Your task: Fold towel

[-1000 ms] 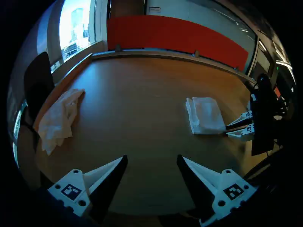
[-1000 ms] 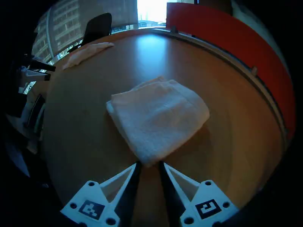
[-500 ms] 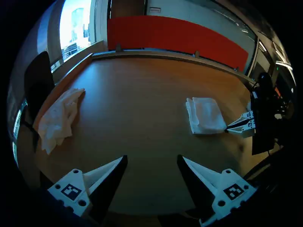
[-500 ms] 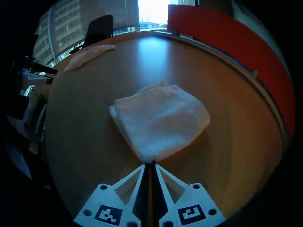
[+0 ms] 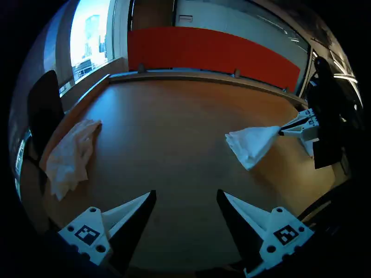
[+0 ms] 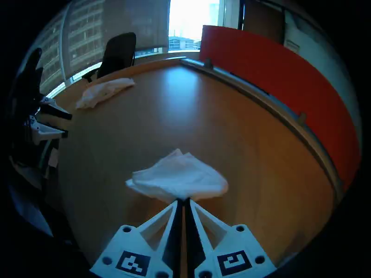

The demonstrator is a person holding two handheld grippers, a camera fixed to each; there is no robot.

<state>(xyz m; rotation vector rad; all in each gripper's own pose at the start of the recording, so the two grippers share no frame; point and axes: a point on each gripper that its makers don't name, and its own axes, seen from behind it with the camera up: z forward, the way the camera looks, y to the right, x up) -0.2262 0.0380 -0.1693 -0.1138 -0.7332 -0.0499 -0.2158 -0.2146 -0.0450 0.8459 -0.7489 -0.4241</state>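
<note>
In the right gripper view, the right gripper [image 6: 184,202] sits at 6 o'clock with its two fingers drawn tight together, pinching the near corner of the white folded towel [image 6: 178,178]; the cloth spreads away from the tips just below the middle of the view, its layers sagging into a loose wedge over the wooden table [image 6: 199,116]; the pinched corner is raised off the wood, and whether the far edge touches the tabletop cannot be told.

In the left gripper view the same towel hangs at about 3 o'clock; it tapers down from the right gripper's tips to a point close to the table, with a shadow beside it. The left gripper [image 5: 185,193] sits at 6 o'clock in its own view; its fingers are spread wide over bare wood, well apart from the folded towel.

A second, crumpled towel [image 5: 69,155] lies near the table's edge at 9 o'clock in the left gripper view, and at 10 o'clock in the right gripper view; a dark office chair [image 5: 44,111] stands just beyond it. A red partition [image 5: 208,51] runs along the far side of the table at 12 o'clock; a bright window [image 5: 90,39] shows at 11 o'clock.
</note>
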